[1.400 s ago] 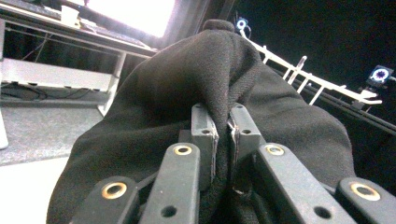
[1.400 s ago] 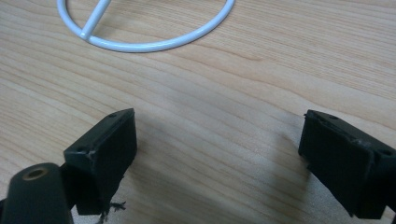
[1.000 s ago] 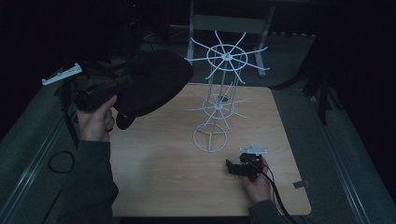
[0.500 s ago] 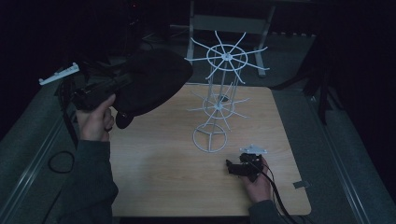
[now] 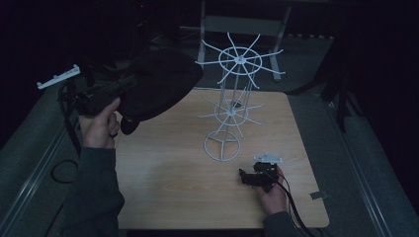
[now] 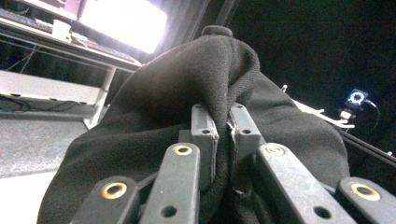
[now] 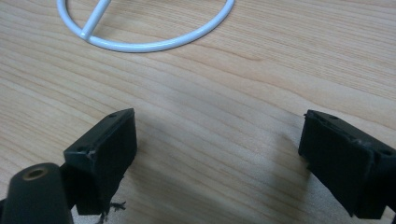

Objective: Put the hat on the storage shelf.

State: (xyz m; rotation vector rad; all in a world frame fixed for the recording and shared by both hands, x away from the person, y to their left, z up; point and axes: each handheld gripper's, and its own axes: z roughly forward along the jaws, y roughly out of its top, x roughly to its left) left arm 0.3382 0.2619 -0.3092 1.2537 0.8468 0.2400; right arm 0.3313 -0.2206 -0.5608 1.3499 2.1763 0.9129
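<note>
A black knitted cap hangs in the air over the table's back left corner, held up by the person's left hand. My left gripper is shut on a fold of its fabric; in the left gripper view the cap bulges over the jaws and the left gripper pinches it between its pads. A white wire rack with spoked tiers stands mid-table on a ring base. My right gripper rests low on the table front right of that ring. The right gripper stands open, bare wood between its jaws.
The wooden table has dark grey floor on both sides. A metal frame stands behind the table. A cable loop lies on the floor at left. A small tag sits at the table's front right corner.
</note>
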